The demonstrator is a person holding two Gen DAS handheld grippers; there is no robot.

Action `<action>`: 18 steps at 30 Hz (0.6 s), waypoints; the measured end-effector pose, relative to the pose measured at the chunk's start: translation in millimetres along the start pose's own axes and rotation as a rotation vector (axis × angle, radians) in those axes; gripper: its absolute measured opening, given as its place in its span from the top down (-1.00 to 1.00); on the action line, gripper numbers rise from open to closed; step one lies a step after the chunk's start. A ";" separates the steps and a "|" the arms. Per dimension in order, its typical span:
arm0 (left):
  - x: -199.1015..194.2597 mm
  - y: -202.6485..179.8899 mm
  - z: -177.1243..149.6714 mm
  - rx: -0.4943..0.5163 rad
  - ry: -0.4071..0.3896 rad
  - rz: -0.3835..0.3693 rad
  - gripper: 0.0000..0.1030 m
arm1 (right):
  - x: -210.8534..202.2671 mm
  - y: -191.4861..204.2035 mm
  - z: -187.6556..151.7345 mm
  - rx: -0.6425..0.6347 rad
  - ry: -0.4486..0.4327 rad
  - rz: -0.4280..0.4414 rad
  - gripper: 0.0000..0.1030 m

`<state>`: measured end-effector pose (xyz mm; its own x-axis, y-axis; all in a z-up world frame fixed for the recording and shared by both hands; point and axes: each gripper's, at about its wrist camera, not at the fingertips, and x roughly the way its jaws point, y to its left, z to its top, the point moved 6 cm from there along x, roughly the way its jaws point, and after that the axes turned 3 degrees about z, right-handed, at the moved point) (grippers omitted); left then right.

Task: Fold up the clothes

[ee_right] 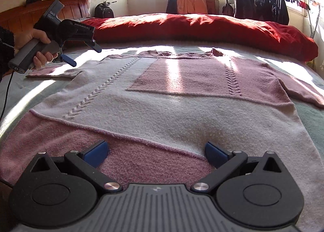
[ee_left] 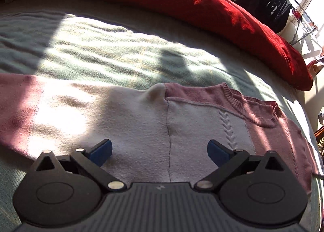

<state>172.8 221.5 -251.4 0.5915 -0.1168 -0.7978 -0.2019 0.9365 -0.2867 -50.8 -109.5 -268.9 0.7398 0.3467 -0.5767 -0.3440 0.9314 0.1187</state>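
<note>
A pink and cream knit sweater (ee_right: 162,98) lies spread flat on the bed, neckline toward the far side. In the left wrist view the sweater (ee_left: 141,122) shows its shoulder seam and ribbed collar (ee_left: 255,114). My left gripper (ee_left: 160,150) is open and empty just above the sweater's left shoulder and sleeve; it also shows in the right wrist view (ee_right: 85,54), hand-held, jaws apart. My right gripper (ee_right: 157,154) is open and empty low over the sweater's hem.
A red blanket (ee_right: 202,27) lies rolled along the bed's far side. The bed has a pale green cover (ee_left: 101,49). A drying rack with dark clothes (ee_right: 261,6) stands by the windows at right. A wooden headboard (ee_right: 24,17) is at left.
</note>
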 end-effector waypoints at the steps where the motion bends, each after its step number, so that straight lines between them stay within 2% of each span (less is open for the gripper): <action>1: 2.4 10.7 -1.3 -0.026 -0.004 0.000 -0.93 | -0.2 -0.8 0.0 0.009 0.006 0.000 -1.00; 4: -7.0 31.5 0.3 -0.066 -0.044 -0.018 -0.93 | 0.5 -5.3 0.8 0.035 0.028 0.010 -1.00; 8: -28.6 58.8 12.1 -0.070 -0.084 0.093 -0.92 | 4.2 -3.7 3.2 0.045 0.066 -0.013 -1.00; 11: -38.2 63.8 19.6 -0.058 -0.118 0.060 -0.92 | 6.8 0.4 2.4 0.020 0.079 -0.041 -1.00; 13: -37.4 64.1 23.7 -0.032 -0.148 0.069 -0.92 | 7.9 2.5 1.9 0.006 0.086 -0.055 -1.00; 18: -18.3 79.7 13.2 -0.048 -0.119 0.160 -0.91 | 7.9 3.7 3.4 -0.003 0.106 -0.059 -1.00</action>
<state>156.1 302.6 -252.6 0.6360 0.0751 -0.7681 -0.3359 0.9229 -0.1880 -44.2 -103.0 -270.3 0.6936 0.2772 -0.6649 -0.3031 0.9496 0.0797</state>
